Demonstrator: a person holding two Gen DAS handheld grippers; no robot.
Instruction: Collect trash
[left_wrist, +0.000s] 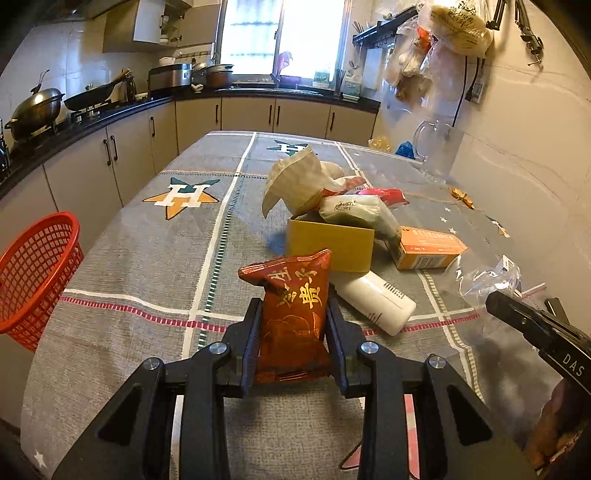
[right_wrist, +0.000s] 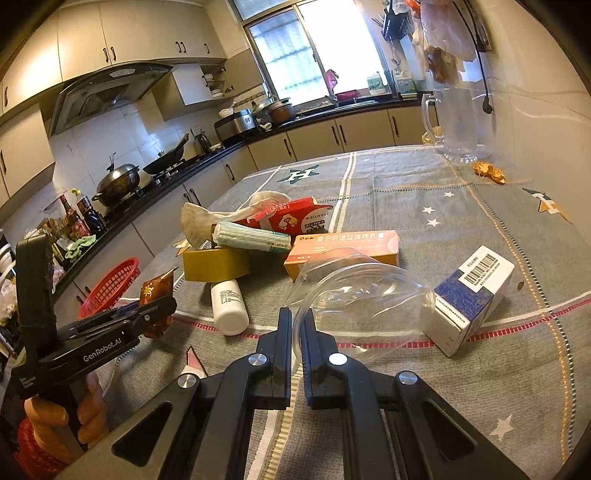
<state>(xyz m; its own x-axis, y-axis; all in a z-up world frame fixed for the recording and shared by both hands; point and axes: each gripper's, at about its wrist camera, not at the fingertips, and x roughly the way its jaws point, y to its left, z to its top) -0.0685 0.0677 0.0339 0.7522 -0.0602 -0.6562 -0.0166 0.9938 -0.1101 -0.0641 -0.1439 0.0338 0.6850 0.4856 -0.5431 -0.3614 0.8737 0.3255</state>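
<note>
Red basket (left_wrist: 38, 273) sits off the table's (left_wrist: 147, 229) left edge. Left gripper (left_wrist: 293, 334) is clamped on a red snack packet (left_wrist: 291, 314), packet upright between the pads, lifted clear of the grey cloth. Just past it, the trash pile: white bottle (left_wrist: 376, 301) lying on its side, touching a yellow box (left_wrist: 330, 243); beige wrapper (left_wrist: 291, 181) and tissue pack (right_wrist: 255, 238) heaped on top; red carton (right_wrist: 295, 218) behind. Orange box (left_wrist: 428, 247) to the right of the pile. Right gripper (right_wrist: 297, 334) is pinched on the edge of a clear plastic bag (right_wrist: 362, 299), jaws nearly together. Blue-white box (right_wrist: 472, 299) stands just right of the bag. Glass jug (right_wrist: 458, 125) at the far right near the wall.
</note>
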